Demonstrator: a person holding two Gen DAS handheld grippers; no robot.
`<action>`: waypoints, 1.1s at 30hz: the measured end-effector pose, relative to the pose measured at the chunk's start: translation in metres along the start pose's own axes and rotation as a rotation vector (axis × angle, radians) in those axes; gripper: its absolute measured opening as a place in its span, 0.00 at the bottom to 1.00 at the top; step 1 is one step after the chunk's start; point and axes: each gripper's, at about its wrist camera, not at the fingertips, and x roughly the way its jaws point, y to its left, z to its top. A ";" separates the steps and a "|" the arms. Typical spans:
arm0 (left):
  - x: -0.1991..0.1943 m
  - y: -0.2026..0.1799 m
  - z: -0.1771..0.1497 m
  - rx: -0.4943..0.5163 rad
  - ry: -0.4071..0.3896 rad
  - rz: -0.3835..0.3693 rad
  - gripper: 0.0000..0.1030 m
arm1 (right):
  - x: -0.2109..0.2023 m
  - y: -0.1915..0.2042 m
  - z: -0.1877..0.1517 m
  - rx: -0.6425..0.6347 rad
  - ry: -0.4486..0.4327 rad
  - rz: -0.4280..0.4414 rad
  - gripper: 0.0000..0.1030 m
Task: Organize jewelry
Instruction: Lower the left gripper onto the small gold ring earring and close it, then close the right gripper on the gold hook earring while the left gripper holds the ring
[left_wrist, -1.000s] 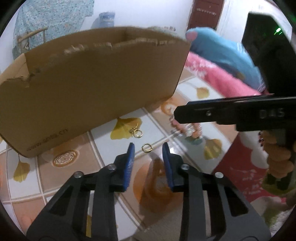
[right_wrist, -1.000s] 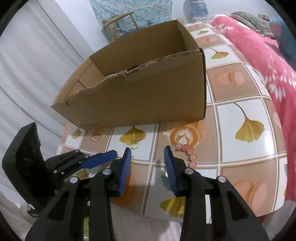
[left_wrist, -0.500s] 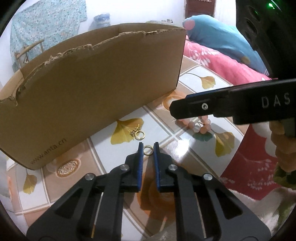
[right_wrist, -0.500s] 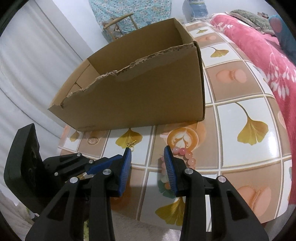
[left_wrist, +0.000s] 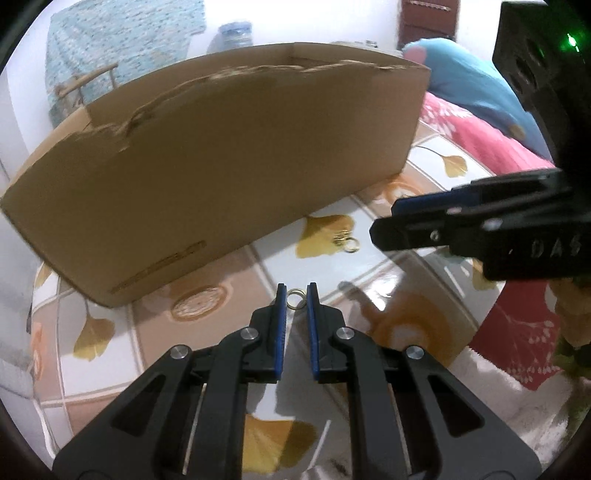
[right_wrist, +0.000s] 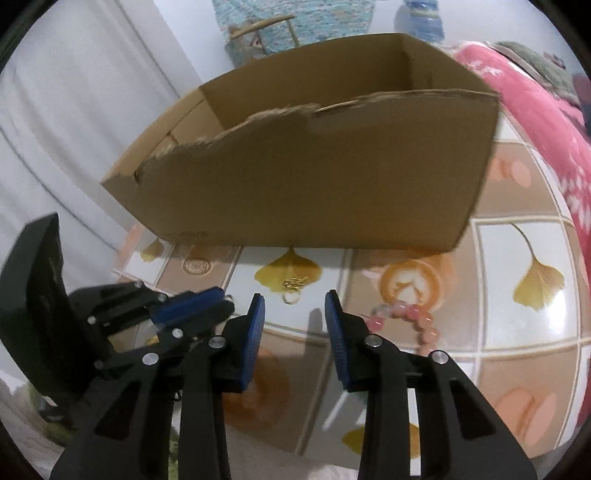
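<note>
Cardboard box (left_wrist: 229, 158) stands open-topped with a torn front rim at the back of the tiled tabletop (left_wrist: 413, 321). Right gripper (right_wrist: 294, 306) hovers low over the tiles; its jaws are closing with nothing between them. A pink bead bracelet (right_wrist: 406, 314) lies just to its right, partly hidden by the right finger. Left gripper (left_wrist: 295, 295) points down at the table, pads nearly together and pinching a small gold ring (left_wrist: 295, 297) at the fingertips. A second gold earring (left_wrist: 347, 242) rests on a yellow leaf print just in front of the box, apart from both grippers.
</note>
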 end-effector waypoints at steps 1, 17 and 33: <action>0.000 0.002 0.000 -0.005 -0.001 -0.001 0.10 | 0.003 0.003 0.000 -0.011 0.003 -0.014 0.29; -0.001 0.012 -0.004 -0.015 -0.017 -0.021 0.10 | 0.027 0.028 -0.002 -0.131 0.025 -0.139 0.20; -0.003 0.011 -0.003 -0.007 -0.019 -0.010 0.10 | 0.024 0.026 -0.007 -0.131 0.038 -0.139 0.05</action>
